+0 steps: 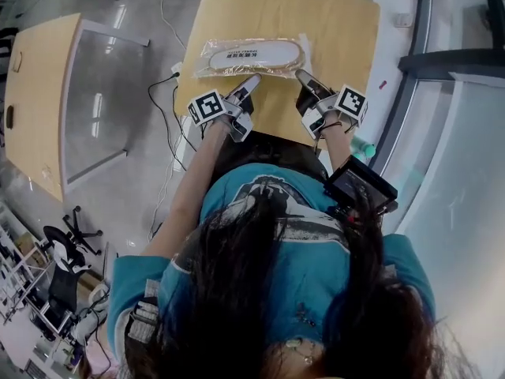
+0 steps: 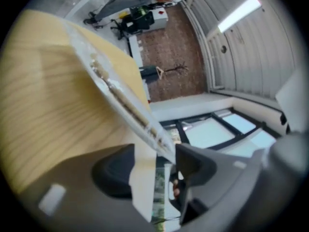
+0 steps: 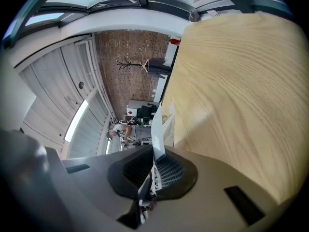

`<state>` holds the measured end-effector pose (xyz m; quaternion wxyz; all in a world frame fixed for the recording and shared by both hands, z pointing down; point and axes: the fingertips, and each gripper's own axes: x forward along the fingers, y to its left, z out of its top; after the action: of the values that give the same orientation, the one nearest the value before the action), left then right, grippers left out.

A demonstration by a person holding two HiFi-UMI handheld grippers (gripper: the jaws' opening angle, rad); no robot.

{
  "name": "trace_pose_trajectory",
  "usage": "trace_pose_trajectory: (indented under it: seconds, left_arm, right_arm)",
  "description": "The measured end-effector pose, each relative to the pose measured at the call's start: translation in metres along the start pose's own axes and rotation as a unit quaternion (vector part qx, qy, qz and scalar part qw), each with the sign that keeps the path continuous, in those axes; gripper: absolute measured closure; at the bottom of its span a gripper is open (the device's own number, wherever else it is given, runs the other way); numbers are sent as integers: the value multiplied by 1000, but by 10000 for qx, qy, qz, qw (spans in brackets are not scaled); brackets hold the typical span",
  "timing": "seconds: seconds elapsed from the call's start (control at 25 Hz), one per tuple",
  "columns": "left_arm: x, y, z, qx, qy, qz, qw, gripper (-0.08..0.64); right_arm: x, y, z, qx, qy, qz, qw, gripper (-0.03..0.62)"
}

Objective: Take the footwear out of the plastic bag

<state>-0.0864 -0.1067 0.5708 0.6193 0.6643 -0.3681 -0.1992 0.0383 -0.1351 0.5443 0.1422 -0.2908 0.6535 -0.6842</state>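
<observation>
Bag (image 1: 207, 54) w/ slipper (image 1: 256, 55) flat on worktop (image 1: 335, 22). L gripper (image 1: 254, 80) wide, bag edge between jaws, not pinched. R gripper (image 1: 302, 75) clamped tight on bag's right end.

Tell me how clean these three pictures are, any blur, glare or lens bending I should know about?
Head view: sharp on the plastic bag, with bright reflections on the glossy floor. Left gripper view: heavy fisheye with dark corners, the bag's edge smeared soft, the ceiling light blown out. Right gripper view: the same fisheye bows the table, though its wood grain stays crisp.
</observation>
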Motion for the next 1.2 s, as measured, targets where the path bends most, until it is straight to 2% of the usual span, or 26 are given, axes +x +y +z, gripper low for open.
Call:
trace_pose_trajectory:
  seconds: [0.12,0.28,0.4,0.44,0.56,0.68,0.84,1.0,1.2]
  left_arm:
    - [6,6,7,-526,-103,-242,9983,288]
    - [11,15,23,-1018,-441,-483,9926,288]
    - [15,26,25,-1362,-432,-476,9886,290]
    - [15,29,26,-1403,-395,-458,9883,325]
    - [15,27,27,-1387,-307,-448,9889,413]
    - [16,25,27,-1320,-273,-502,9896,430]
    - [16,22,28,-1293,-362,-589,9892,437]
    - [9,23,46,-1076,-510,-642,9908,442]
    - [2,2,55,-810,-382,-1319,9872,443]
  right_arm:
    - [-3,5,-8,-129,11,-84,9999,566]
    - [-8,3,-18,-365,90,-323,9988,566]
    - [-10,0,-22,-728,172,-572,9956,566]
    - [-10,-1,-24,-918,209,-716,9930,566]
    - [-12,-6,-26,-1685,402,-1180,9778,565]
    - [-15,-9,-29,-2203,660,-1370,9635,561]
    - [-25,-7,-27,-2167,778,-1171,9661,543]
    - [-39,-4,-6,-2210,419,-1263,9662,543]
    - [-47,14,26,-2664,-220,-1195,9562,545]
